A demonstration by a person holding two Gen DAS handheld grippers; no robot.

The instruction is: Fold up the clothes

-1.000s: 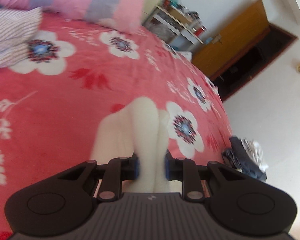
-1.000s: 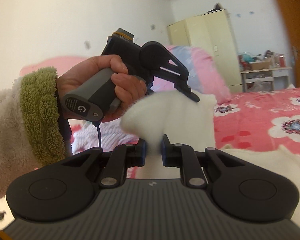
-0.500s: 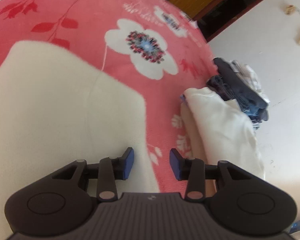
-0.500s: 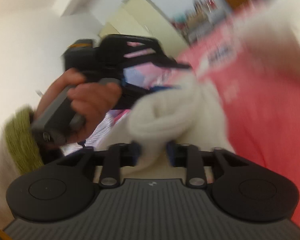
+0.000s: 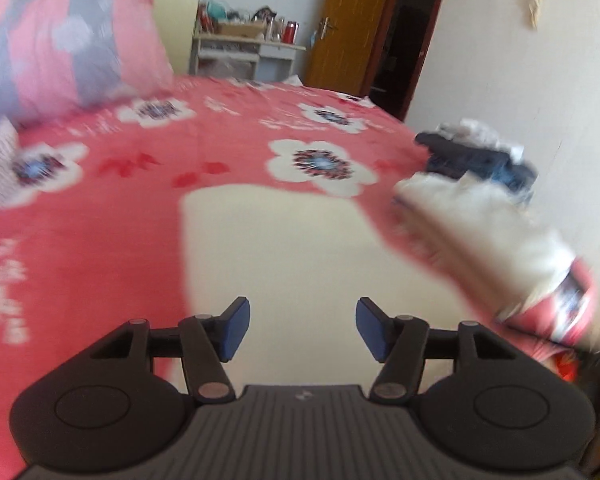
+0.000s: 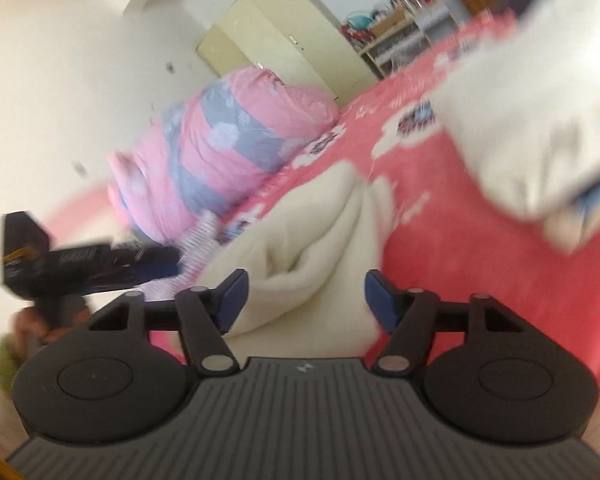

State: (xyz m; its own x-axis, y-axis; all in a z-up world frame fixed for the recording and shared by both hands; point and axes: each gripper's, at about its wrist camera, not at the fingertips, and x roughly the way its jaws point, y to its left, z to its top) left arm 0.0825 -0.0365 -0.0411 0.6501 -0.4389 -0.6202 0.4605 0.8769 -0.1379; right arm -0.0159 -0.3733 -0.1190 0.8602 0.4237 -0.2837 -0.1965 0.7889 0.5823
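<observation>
grippers spread wide, cream garment [image 5: 300, 248] released

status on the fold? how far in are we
Done: a cream garment lies flat on the red floral bedspread, one edge bunched in the right wrist view. In hand: nothing; the left gripper and right gripper are both open and empty above it. Left: whether it needs another fold is unclear through the blur, and a dark heap of clothes at the bed's far edge looks unfolded.
</observation>
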